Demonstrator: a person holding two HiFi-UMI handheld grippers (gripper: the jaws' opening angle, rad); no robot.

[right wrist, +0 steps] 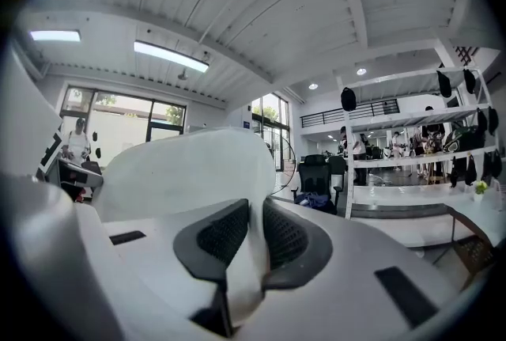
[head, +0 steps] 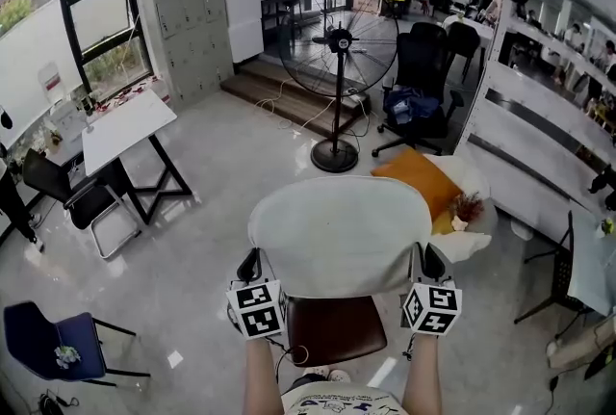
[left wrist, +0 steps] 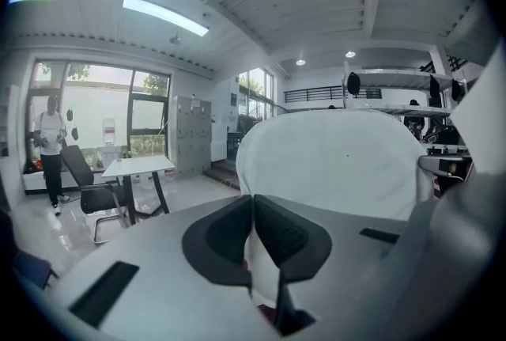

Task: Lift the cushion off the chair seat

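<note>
Left gripper [left wrist: 251, 230]: I see its jaws pinched shut on the white cushion's [left wrist: 332, 161] edge.
Right gripper [right wrist: 251, 240]: clamped on the cushion's other edge.
Head view only: cushion held up above the brown chair seat [head: 335, 331].

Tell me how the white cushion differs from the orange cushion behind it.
The white cushion is pale; the orange cushion is bright orange. The white cushion is held up over the brown chair seat, pinched by the left gripper and right gripper; the orange cushion lies untouched on a white seat. Both look soft.
</note>
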